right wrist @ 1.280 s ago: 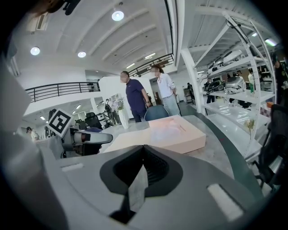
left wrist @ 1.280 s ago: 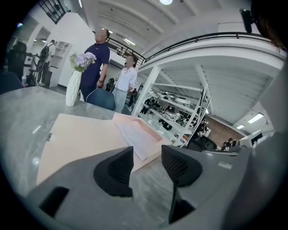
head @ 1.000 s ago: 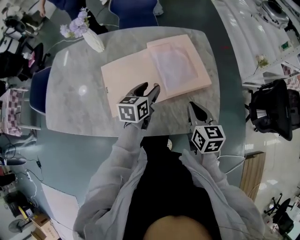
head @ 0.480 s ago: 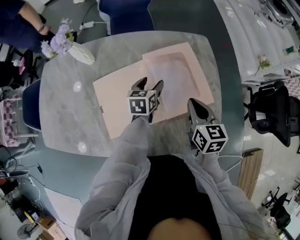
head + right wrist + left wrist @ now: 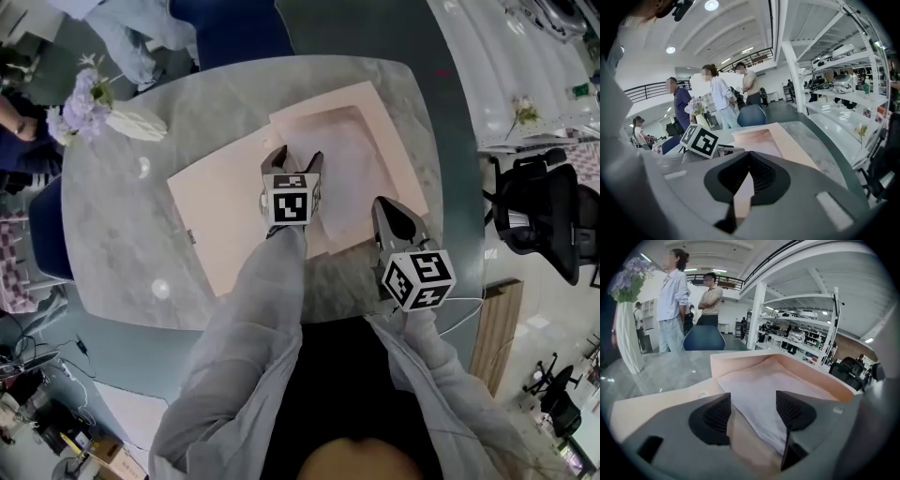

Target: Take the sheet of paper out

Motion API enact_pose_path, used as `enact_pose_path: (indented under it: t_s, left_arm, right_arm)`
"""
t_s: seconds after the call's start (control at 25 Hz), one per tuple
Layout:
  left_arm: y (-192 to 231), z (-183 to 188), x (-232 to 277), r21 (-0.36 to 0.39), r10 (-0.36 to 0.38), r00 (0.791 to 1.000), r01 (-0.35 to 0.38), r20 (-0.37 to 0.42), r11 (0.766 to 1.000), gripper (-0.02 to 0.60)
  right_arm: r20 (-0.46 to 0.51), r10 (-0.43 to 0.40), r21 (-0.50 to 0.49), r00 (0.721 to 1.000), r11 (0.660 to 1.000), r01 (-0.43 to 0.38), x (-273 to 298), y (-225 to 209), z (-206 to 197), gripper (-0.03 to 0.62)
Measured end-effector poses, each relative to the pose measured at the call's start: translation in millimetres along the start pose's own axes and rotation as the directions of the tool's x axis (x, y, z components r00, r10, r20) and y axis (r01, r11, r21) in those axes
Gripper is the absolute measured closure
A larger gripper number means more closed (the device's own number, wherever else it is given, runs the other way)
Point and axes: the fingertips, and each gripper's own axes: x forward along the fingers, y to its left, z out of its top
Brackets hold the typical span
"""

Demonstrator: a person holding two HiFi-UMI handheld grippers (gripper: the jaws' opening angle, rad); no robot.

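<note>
A shallow pink box point(image 5: 380, 117) lies on the marble table, with a white sheet of paper point(image 5: 354, 167) inside it. Its flat pink lid point(image 5: 217, 217) lies beside it on the left. My left gripper point(image 5: 292, 157) hovers over the box's near left edge. Its jaws are opening and nothing is between them. In the left gripper view the sheet point(image 5: 761, 387) lies just beyond the left gripper point(image 5: 753, 408). My right gripper point(image 5: 392, 210) is shut and empty by the box's near right corner. In the right gripper view the right gripper point(image 5: 749, 176) points at the box point(image 5: 761, 136).
A white vase point(image 5: 133, 122) with purple flowers lies toward the table's point(image 5: 122, 262) far left. A blue chair stands beyond the table's far edge and people stand behind it. A black office chair point(image 5: 539, 211) is off to the right.
My left gripper moved forward from the lid's near edge to the box's edge, and its jaws spread wider. My right gripper moved forward toward the box's near right corner.
</note>
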Motion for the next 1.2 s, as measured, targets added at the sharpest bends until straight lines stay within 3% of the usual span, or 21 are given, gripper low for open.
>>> enact_pose_path:
  t_s: [0.32, 0.64, 1.0, 1.04, 1.2]
  left_arm:
    - [-4, -13, 14, 0.110, 0.104, 0.993, -0.097, -0.055, 0.989, 0.299]
    - [1, -13, 13, 0.100, 0.115, 0.991, -0.108, -0.062, 0.989, 0.327]
    - [4, -13, 12, 0.212, 0.141, 0.988, -0.125, -0.063, 0.969, 0.527]
    - [6, -13, 11, 0.204, 0.145, 0.988, -0.130, -0.060, 0.970, 0.576]
    - [8, -11, 9, 0.107, 0.087, 0.994, -0.080, -0.068, 0.991, 0.578]
  right_arm:
    - [-0.004, -0.015, 0.007, 1.000, 1.000, 0.015, 3, -4, -6, 0.585]
    - [0.001, -0.002, 0.011, 1.000, 1.000, 0.002, 4, 0, -4, 0.585]
    - [-0.005, -0.010, 0.013, 1.000, 1.000, 0.010, 4, -6, -8, 0.585]
    - [-0.005, -0.010, 0.013, 1.000, 1.000, 0.010, 4, -6, -8, 0.585]
    - [0.000, -0.012, 0.012, 1.000, 1.000, 0.012, 2, -9, -7, 0.585]
